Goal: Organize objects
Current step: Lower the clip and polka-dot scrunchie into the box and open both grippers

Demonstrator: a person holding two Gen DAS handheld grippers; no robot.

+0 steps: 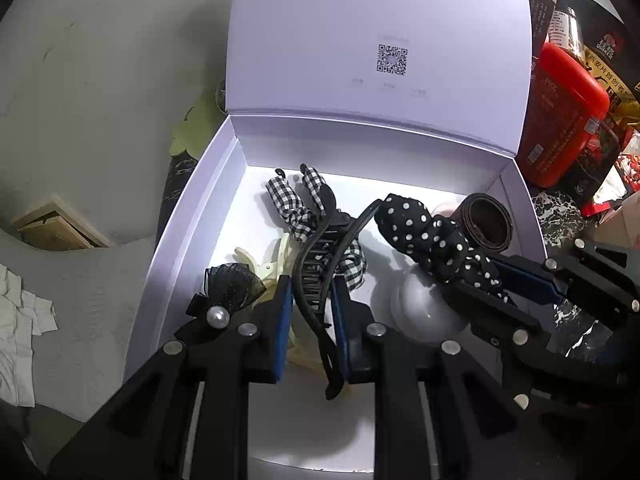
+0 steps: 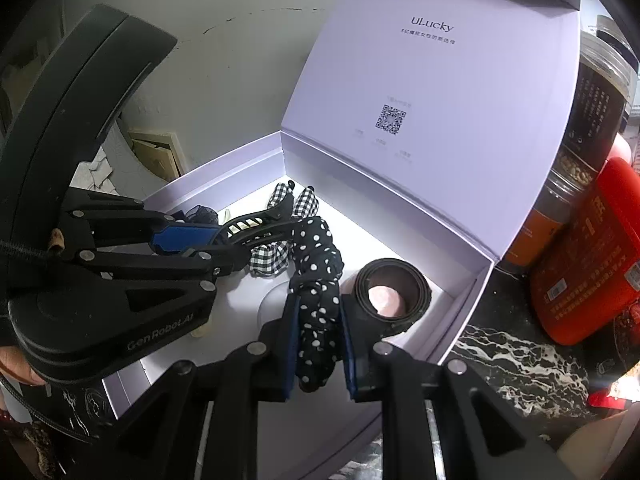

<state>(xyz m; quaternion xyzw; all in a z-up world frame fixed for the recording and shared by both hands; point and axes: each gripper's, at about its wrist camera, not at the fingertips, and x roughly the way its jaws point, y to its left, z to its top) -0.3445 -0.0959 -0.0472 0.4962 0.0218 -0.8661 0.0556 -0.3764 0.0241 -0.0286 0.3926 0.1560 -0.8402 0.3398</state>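
A pale lilac box point(image 1: 192, 216) point(image 2: 460, 312) stands open, its lid upright. My left gripper point(image 1: 311, 286) point(image 2: 224, 240) is shut on a black toothed hair clip point(image 1: 316, 264) point(image 2: 256, 226) over the box floor. Its curved arm runs up to a black polka-dot fabric bow point(image 1: 416, 224) point(image 2: 316, 256); I cannot tell whether the two are joined. The bow's tail is pinched by my right gripper point(image 2: 319, 304) point(image 1: 496, 276), which is shut on it. In the box lie a gingham bow clip point(image 1: 294, 204) point(image 2: 280, 196), a cream claw clip point(image 1: 260, 264), a lace bow with a pearl point(image 1: 230, 288) and a coiled brown belt point(image 1: 490, 220) point(image 2: 394, 280).
Right of the box, on the black marbled table point(image 2: 520, 360), stand a red canister point(image 1: 560, 128) point(image 2: 588, 256) and a clear jar point(image 2: 592, 120), with snack bags point(image 1: 608, 80) behind. A green flower-shaped mat point(image 1: 196, 128) lies at the box's far left corner.
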